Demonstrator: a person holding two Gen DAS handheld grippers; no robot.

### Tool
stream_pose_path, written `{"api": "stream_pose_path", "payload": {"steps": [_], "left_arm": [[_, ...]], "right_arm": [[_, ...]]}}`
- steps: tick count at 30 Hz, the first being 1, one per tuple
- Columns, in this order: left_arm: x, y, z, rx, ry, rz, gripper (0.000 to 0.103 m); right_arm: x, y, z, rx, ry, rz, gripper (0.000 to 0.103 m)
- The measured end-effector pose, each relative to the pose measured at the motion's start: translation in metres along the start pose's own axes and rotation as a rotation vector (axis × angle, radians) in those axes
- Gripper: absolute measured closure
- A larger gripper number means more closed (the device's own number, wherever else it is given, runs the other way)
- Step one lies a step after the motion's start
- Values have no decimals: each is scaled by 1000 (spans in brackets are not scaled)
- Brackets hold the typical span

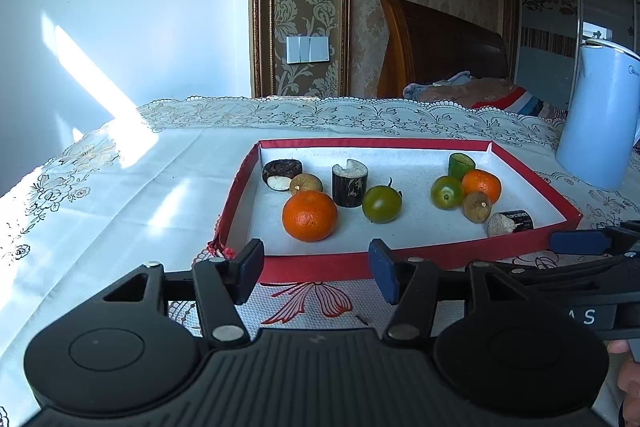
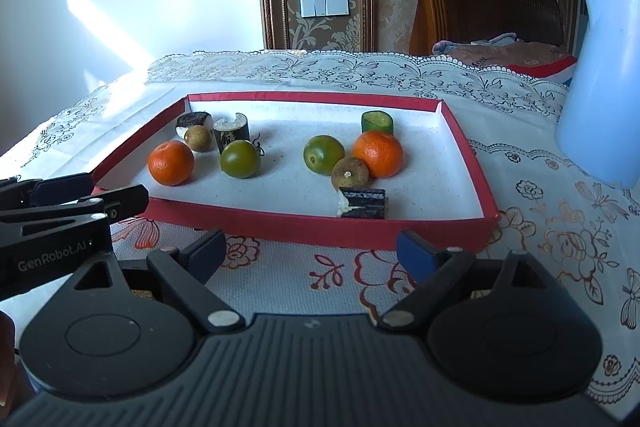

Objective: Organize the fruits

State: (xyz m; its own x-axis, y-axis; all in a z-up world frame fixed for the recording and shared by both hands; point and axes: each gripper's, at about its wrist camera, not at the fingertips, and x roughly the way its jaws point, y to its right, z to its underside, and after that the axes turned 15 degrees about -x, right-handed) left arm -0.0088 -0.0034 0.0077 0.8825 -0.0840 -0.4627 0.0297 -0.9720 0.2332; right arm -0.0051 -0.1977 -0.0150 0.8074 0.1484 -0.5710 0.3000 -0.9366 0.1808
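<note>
Mid-frame, bare tray (image 2: 460, 163) floor separates two fruit clusters; the kettle (image 2: 600, 87) blocks the right edge, seemingly clear of the tray.

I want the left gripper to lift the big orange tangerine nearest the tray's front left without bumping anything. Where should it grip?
Grip the big orange tangerine across its widest middle, coming from the near side over the red cardboard tray's front wall. It is round, and its left and front sides are bare; the small brown round fruit and the dark sugarcane cylinder crowd behind. The left gripper is open, probably wide enough.
</note>
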Motion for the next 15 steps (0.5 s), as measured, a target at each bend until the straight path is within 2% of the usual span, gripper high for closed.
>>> {"api": "stream_pose_path", "payload": {"steps": [1,7,15], "left_arm": [[0,0,0,0,1,-2,40],[-2,-6,1,-26,-12,-5,39],[0,-3,3,0,-18,-22,34]], "right_arm": [[0,0,0,1,-2,0,11],[1,-2,1,-6,-4,5,9],[2,-2,3,-1,-11,10,7]]}}
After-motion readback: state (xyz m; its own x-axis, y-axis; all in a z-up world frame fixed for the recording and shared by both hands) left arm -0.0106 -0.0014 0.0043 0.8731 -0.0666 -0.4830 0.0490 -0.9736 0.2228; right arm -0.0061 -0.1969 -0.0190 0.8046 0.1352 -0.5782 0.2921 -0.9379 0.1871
